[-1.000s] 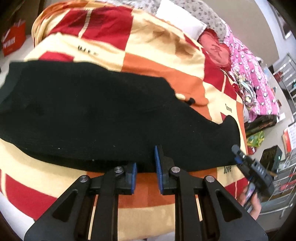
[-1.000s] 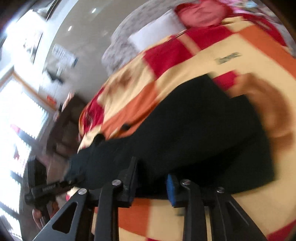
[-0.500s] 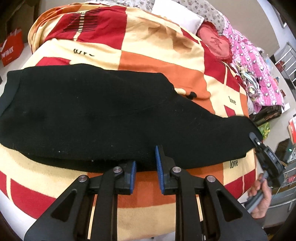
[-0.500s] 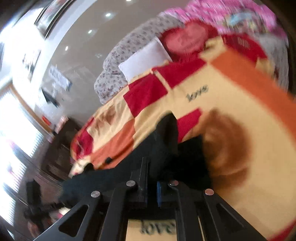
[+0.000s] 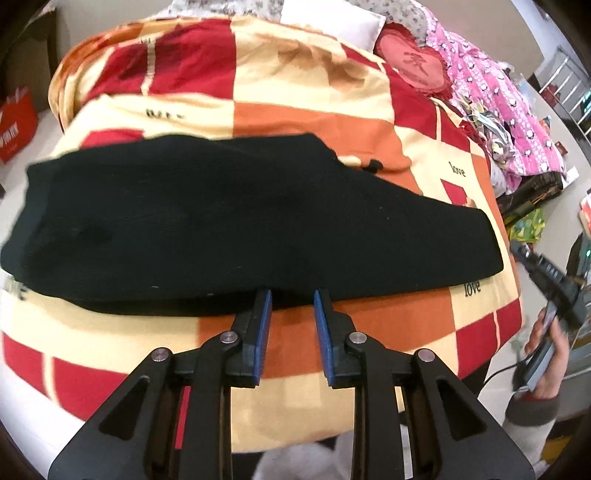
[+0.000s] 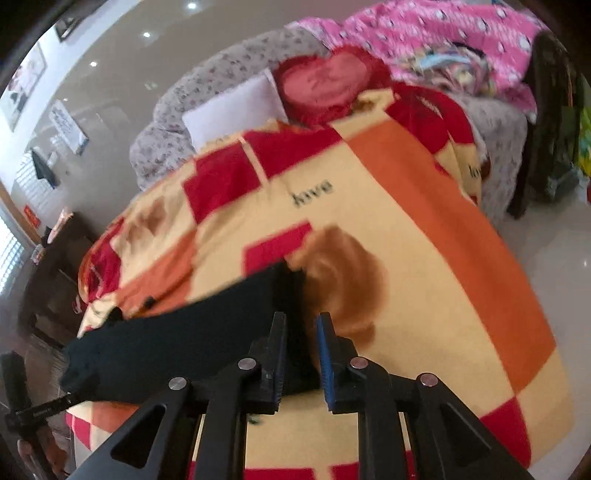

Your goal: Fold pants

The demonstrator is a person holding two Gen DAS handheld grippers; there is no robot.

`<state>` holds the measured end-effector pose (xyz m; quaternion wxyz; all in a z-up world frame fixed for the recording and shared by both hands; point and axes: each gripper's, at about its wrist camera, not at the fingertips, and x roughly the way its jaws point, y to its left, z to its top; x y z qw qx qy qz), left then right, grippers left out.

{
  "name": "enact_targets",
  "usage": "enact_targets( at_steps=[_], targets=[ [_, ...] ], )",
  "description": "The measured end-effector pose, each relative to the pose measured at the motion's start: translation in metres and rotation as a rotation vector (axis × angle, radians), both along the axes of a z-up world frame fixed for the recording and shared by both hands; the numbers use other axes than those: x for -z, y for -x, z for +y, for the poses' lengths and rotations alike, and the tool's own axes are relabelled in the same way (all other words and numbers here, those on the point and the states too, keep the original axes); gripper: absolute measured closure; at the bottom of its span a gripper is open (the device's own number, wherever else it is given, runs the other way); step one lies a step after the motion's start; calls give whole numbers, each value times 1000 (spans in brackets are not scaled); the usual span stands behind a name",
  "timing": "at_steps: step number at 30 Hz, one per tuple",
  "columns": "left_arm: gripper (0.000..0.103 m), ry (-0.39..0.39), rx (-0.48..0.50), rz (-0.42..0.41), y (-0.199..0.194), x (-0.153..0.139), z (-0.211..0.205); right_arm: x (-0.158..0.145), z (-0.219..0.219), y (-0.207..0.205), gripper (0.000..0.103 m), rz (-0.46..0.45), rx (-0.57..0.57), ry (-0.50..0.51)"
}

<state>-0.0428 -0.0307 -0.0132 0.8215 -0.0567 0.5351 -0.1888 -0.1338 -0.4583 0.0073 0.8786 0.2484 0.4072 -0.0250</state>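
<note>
Black pants (image 5: 229, 221) lie folded lengthwise, spread left to right across a red, orange and cream checked blanket (image 5: 317, 110) on a bed. My left gripper (image 5: 291, 302) is open and empty at the pants' near edge, around the middle. My right gripper (image 6: 301, 325) is open at the pants' right end (image 6: 207, 332); black cloth lies between its jaws, not pinched. The right gripper also shows in the left wrist view (image 5: 543, 273), just off the bed's right edge.
A white pillow (image 5: 332, 22), a red heart cushion (image 5: 417, 62) and a pink patterned quilt (image 5: 498, 107) sit at the bed's far end. A dark cabinet (image 6: 48, 277) stands at the left in the right wrist view. A metal rack (image 5: 569, 85) stands at the right.
My right gripper has opened and let go of the pants' end, which now lies flat on the blanket. My left gripper stays open at the near edge.
</note>
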Motion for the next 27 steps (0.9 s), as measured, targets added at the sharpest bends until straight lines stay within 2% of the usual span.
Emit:
enact_targets(
  at_steps=[1,4,7,10,14,17,18,21,24,27],
  targets=[
    [82,-3,-4,-12,0,-3,3,-2,8,-7,85,-18,-37,-14],
    [72,-18,-45,-59,-6,-11,14,-2,53,-41,82,-44,-210,-75],
    [71,-12,-106,-49,-18,-7,32,6,110,-80,80,-63,-389,-199],
    [71,-13,-190,-41,-30,-2,58,17,171,-120,77,-17,-515,-198],
    [71,-39,-295,-33,-43,8,93,38,230,-168,77,52,-604,-227],
    [71,-46,-353,-24,-48,18,115,51,252,-189,77,65,-634,-237],
    [71,-29,-362,-17,-49,21,122,55,257,-193,77,72,-643,-229],
    [71,19,-358,-12,-48,26,132,49,275,-195,93,45,-686,-94],
    [71,21,-343,-30,-46,28,132,38,280,-193,95,13,-696,37],
    [71,38,-351,-45,-46,31,134,51,288,-197,95,45,-691,119]
  ],
)
